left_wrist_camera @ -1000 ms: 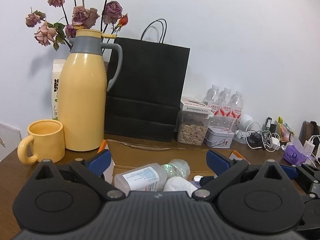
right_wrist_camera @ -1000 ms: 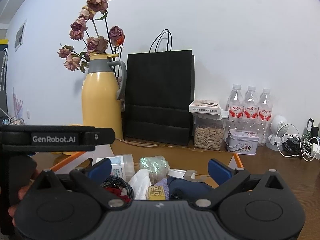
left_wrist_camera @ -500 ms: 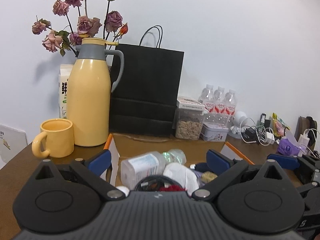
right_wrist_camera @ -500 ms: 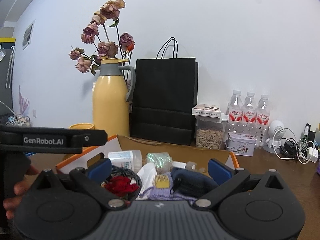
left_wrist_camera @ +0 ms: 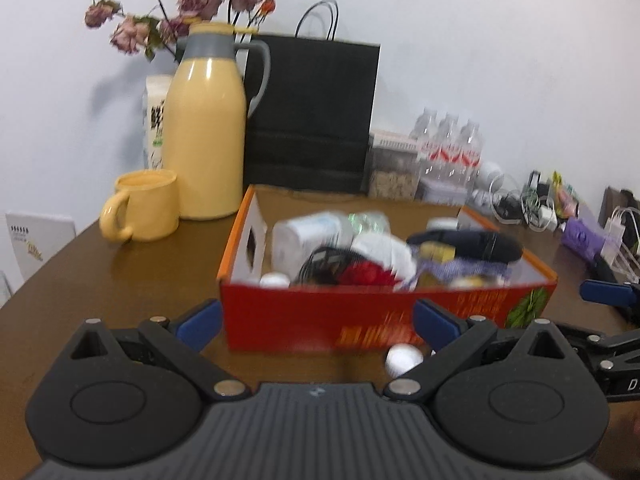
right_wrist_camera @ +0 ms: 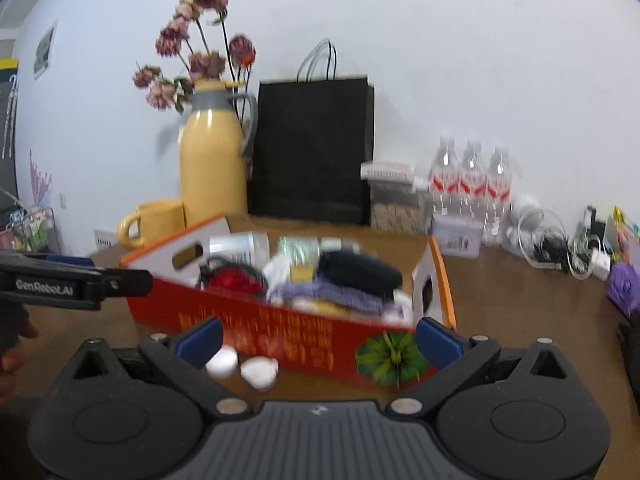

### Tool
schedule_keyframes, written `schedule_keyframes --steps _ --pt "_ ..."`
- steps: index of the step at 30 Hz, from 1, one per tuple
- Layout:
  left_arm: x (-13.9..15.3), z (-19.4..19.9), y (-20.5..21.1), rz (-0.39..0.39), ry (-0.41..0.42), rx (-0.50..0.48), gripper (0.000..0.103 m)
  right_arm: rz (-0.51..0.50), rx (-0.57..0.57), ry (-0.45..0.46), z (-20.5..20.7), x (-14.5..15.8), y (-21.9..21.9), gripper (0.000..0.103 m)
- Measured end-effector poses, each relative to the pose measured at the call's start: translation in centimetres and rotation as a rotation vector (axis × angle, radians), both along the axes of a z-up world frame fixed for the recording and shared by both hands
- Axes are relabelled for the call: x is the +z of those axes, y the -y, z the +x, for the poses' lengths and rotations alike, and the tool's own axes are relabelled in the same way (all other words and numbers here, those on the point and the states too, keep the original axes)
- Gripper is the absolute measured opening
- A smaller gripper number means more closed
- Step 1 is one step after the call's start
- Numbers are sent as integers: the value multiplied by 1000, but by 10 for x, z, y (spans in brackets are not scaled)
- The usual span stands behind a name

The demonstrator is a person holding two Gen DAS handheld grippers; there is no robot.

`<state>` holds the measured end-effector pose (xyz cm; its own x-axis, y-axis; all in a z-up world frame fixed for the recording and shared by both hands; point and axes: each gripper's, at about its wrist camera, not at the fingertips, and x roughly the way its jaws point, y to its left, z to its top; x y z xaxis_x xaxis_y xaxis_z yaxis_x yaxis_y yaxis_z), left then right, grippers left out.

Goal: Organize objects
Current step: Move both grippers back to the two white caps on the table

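Note:
A red and orange cardboard box stands on the brown table, full of loose items: a white bottle, a black cable coil, a red object, a dark pouch, purple cloth. Two small white round objects lie on the table in front of it; one shows in the left wrist view. My left gripper is open and empty, just short of the box front. My right gripper is open and empty before the box. The left gripper shows at left in the right view.
A yellow thermos with dried flowers, a yellow mug and a black paper bag stand behind the box. Water bottles, a seed jar, a tin, and tangled chargers sit at back right.
Both grippers have pulled back and up from over the box; the whole box and its red front now show. The frames are motion-blurred.

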<state>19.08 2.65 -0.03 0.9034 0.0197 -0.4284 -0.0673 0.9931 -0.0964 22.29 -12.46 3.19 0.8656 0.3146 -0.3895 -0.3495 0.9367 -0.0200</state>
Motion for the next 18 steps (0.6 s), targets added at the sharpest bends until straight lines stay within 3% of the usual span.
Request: schedule_keyframes --steps 8,18 --pt "-16 -5 -13 -11 -65 19 103 -37 9 -109 -4 -22 0 103" --pt "-29 -2 -21 -45 -115 0 103 -72 20 -201 26 -40 -28 102"
